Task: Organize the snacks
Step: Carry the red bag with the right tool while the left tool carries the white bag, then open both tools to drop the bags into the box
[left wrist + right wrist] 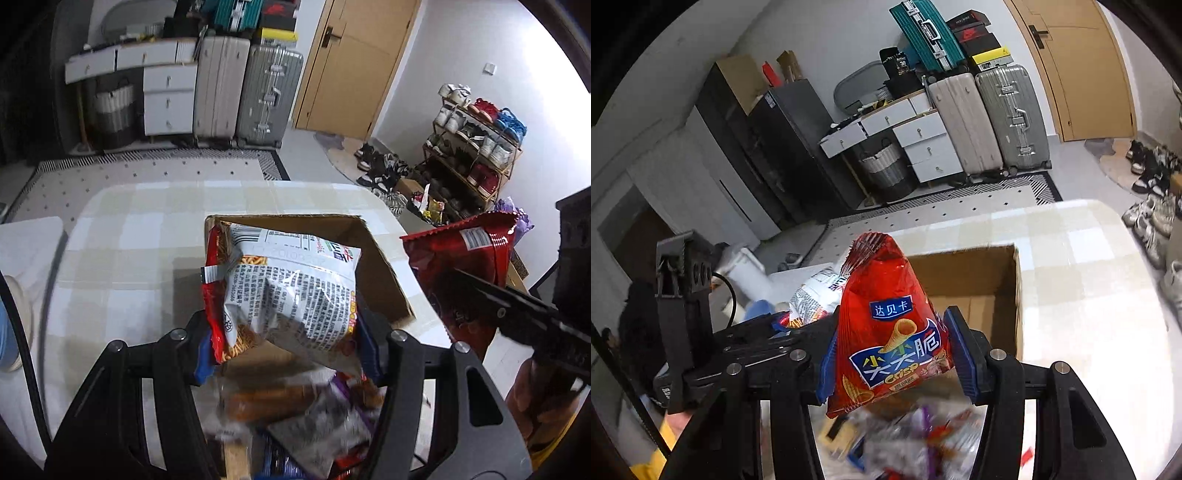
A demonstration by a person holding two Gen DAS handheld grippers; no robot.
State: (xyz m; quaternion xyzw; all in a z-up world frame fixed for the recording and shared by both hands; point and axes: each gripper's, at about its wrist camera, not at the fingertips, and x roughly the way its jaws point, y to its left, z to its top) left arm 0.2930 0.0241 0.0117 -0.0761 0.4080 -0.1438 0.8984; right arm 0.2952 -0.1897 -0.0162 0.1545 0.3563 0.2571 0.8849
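Observation:
My left gripper (284,350) is shut on a white and red snack bag (291,291), held above the near edge of an open cardboard box (380,273) on the checked table (147,236). My right gripper (892,360) is shut on a red Crisp cone-snack bag (886,332), raised in front of the same cardboard box (982,280). That red bag (465,273) and the right gripper's black body show at the right of the left wrist view. The left gripper and its white bag (816,295) appear at the left of the right wrist view. A blurred pile of loose snack packets (306,424) lies under both grippers.
Beyond the table are a patterned rug (147,173), two upright suitcases (251,96), a white drawer unit (168,99) and a wooden door (354,62). A shoe rack (476,147) and shoes on the floor stand to the right. A person's hand (535,406) holds the right gripper.

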